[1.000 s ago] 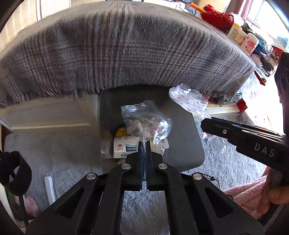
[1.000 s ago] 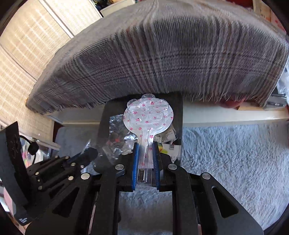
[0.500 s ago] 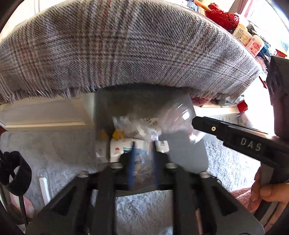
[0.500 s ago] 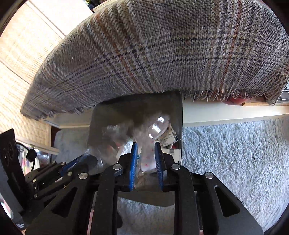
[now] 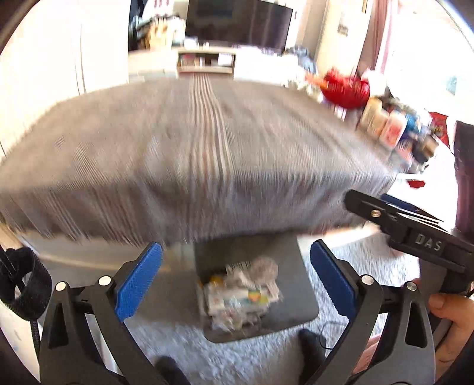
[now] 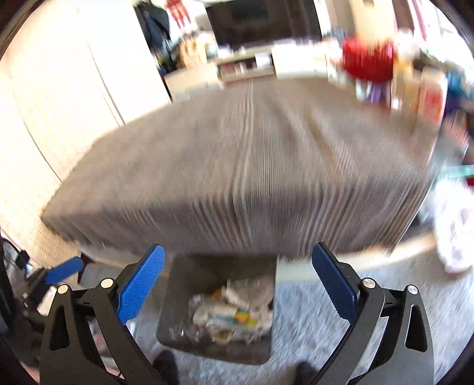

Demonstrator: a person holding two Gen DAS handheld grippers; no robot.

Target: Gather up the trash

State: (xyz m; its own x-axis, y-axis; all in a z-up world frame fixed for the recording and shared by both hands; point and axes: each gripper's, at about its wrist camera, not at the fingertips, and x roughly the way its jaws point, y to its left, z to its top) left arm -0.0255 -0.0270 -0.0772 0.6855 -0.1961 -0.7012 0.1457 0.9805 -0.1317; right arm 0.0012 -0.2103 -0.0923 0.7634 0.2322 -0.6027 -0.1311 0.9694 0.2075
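both views are smeared by motion blur, so fine detail is lost. in the left wrist view the left gripper, black with blue ribbed pads, has its jaws spread wide and opening, with nothing between them. below the gap stands the dark grey square trash bin on the pale grey shaggy rug, and inside it lies the heap of crumpled clear and white wrappers and small boxes, the collected trash. above the bin, filling the middle of the picture, is the grey plaid fringed cloth covering a low table.

only this view shows the right gripper from outside: a black finger marked "das" reaches in from 3 o'clock, and a person's bare hand grips its handle at 4 o'clock. a black strap loop hangs at 9 o'clock. a dark tv screen sits at 12 o'clock, and a red openwork basket at 2 o'clock.

in the right wrist view the right gripper is likewise spread wide and opening, nothing between its pads, with the same bin and trash heap below. only here does one blue pad of the left gripper show, at 9 o'clock, and a white crumpled bag with faint print lies on the rug at 3 o'clock. the basket sits at 1 o'clock.
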